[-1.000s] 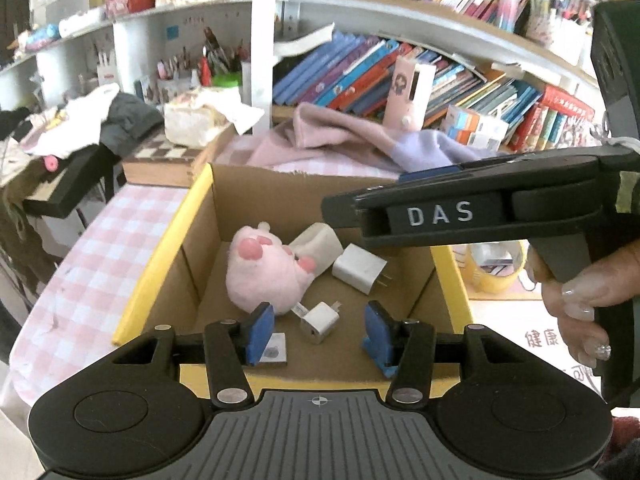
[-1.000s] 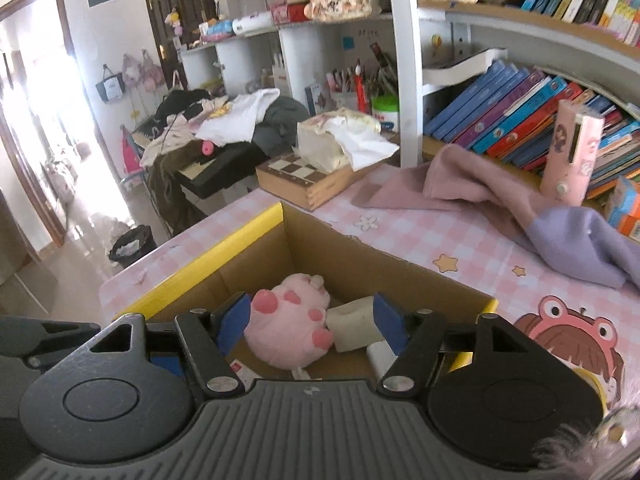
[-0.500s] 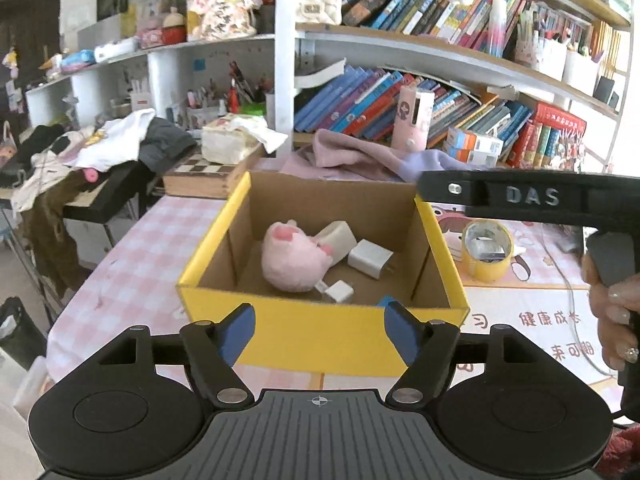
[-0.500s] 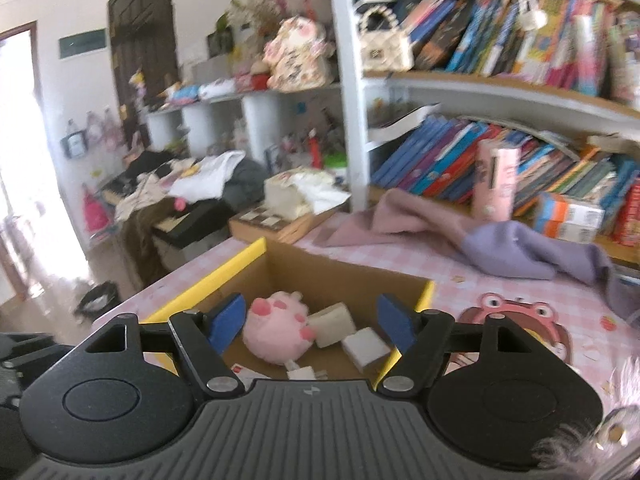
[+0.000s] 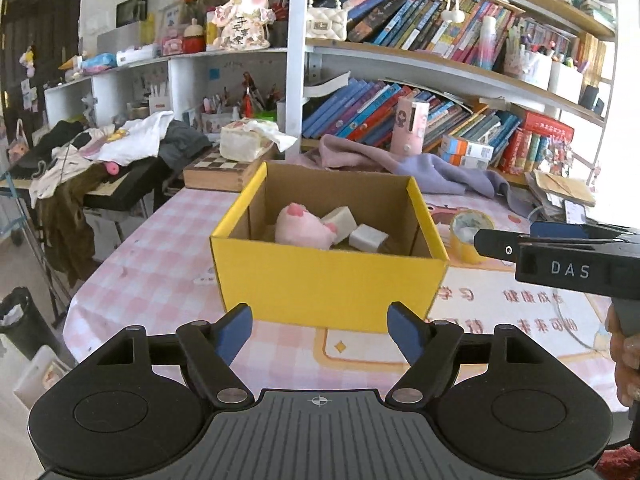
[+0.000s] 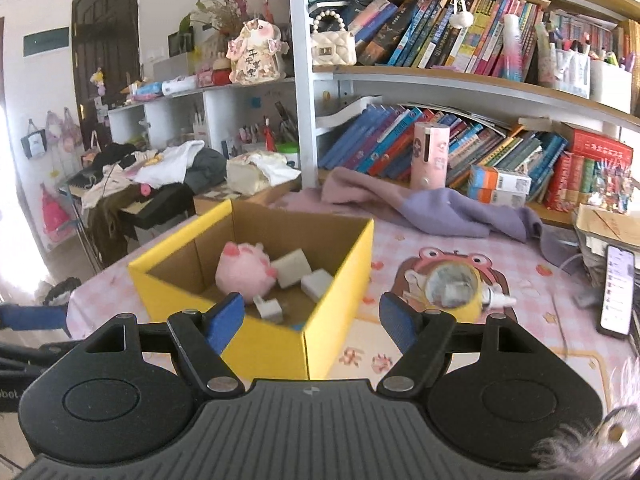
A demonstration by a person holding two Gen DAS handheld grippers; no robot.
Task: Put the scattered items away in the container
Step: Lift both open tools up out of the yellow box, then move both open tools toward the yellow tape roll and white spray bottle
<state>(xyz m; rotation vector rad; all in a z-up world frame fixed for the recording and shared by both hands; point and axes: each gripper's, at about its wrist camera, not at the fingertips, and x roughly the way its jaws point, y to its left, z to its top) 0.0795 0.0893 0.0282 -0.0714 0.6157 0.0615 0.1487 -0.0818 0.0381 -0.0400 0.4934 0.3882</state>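
Your right gripper (image 5: 496, 246) shows side-on in the left wrist view, and the white letters "DAS" on its black body read clearly; seen from its own camera its jaws are spread wide with nothing between them (image 6: 311, 318). Your left gripper (image 5: 320, 328) also has its jaws spread and empty, held in front of the yellow cardboard box (image 5: 332, 280).

The box stands open on the surface (image 5: 160, 264), and inside it lie the pink plush toy (image 6: 244, 272), two white charger blocks (image 6: 294, 266) leaning side by side just right of the toy, and a small white plug adapter (image 6: 269, 307) on the box floor nearer you. A roll of yellow tape (image 6: 452, 290) sits on the surface just right of the box, apart from it.

The surface wears a pink-and-white checked cloth with a cartoon print; the red printed characters near your right hand (image 5: 626, 360) are too distorted to read. A phone (image 6: 618, 292) lies lit at the far right edge. Behind the box a purple cloth (image 6: 424, 208) is heaped against the bookshelf (image 6: 460, 80), where a pink cylindrical device (image 6: 430, 156) stands upright before the slanted books. A chessboard box (image 5: 224, 172) carrying a tissue pack sits at the back left, with clothes piled beyond it.
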